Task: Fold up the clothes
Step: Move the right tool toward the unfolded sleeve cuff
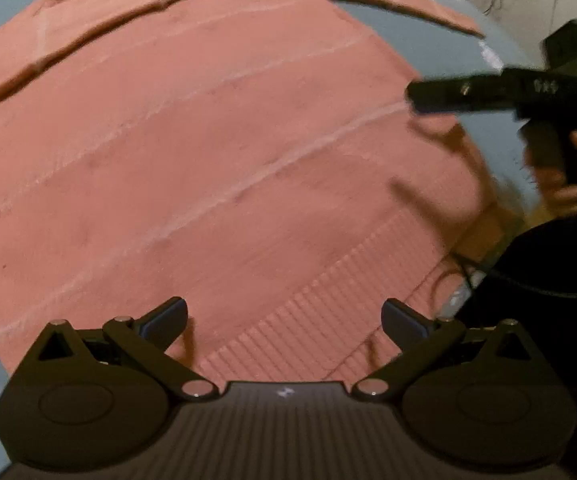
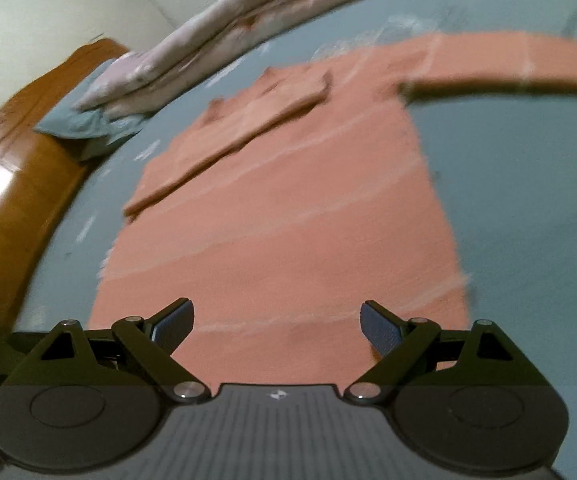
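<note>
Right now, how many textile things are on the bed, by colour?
Pink sweater: 1
Pale pink folded quilt: 1
Blue-grey pillow: 1
Blue-grey bed sheet: 1
Total: 4

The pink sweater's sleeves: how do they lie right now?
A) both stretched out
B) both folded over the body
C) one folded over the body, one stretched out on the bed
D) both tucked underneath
C: in the right wrist view, one sleeve lies folded across the pink sweater, while the other sleeve stretches out over the blue bed sheet.
</note>
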Demonstrator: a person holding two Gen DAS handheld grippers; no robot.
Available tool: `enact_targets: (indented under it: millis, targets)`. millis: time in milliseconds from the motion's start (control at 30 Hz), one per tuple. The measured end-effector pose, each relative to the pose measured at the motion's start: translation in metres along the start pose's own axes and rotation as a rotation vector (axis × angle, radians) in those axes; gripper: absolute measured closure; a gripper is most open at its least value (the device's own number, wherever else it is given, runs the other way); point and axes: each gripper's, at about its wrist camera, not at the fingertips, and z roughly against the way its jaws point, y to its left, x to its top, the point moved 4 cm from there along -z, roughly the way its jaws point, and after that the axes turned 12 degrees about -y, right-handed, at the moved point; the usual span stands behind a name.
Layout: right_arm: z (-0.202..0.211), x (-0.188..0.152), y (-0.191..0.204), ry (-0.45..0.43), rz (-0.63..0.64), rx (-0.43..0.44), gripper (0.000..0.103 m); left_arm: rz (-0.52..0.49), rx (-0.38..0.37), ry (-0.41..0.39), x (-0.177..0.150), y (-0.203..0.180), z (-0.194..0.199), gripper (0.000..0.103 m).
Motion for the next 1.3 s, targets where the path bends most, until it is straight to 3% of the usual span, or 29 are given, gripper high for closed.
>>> enact_targets:
  millis: [200,367,567,733,800,867,967,1167,1300]
  targets:
    - [0.005,-0.01,-0.01,0.066,-0.064,0.006,0.01,0.043,0.025,0.065,-0.003,0.0,-0.017,0.001]
    - [0.009,0.003,-0.01,0.014,-0.071,-0.014,0.01,0.055,0.032,0.076,0.003,0.0,-0.014,0.001]
    - [0.015,0.022,-0.008,-0.066,-0.074,-0.043,0.008,0.027,-0.014,-0.052,0.039,-0.016,-0.003,0.001]
    - [0.017,0.041,-0.007,-0.13,-0.075,-0.059,0.008,-0.022,0.017,-0.06,0.05,-0.027,-0.02,0.001]
    - [0.004,0.062,-0.007,-0.123,-0.04,-0.092,0.007,-0.057,0.034,-0.084,0.05,-0.025,-0.016,0.001]
    - [-0.002,0.083,-0.017,-0.136,0.035,-0.202,0.007,-0.107,0.081,-0.126,0.048,-0.017,-0.005,0.001]
    - [0.002,0.089,-0.04,-0.24,0.005,-0.229,0.007,-0.197,0.147,-0.196,0.059,-0.018,-0.001,0.001]
    - [0.027,0.077,-0.096,-0.276,-0.065,-0.352,0.008,-0.455,0.179,-0.28,0.111,-0.06,-0.04,0.001]
    - [0.063,0.087,-0.12,-0.401,-0.102,-0.369,0.008,-0.54,0.121,-0.336,0.146,-0.105,-0.077,0.001]
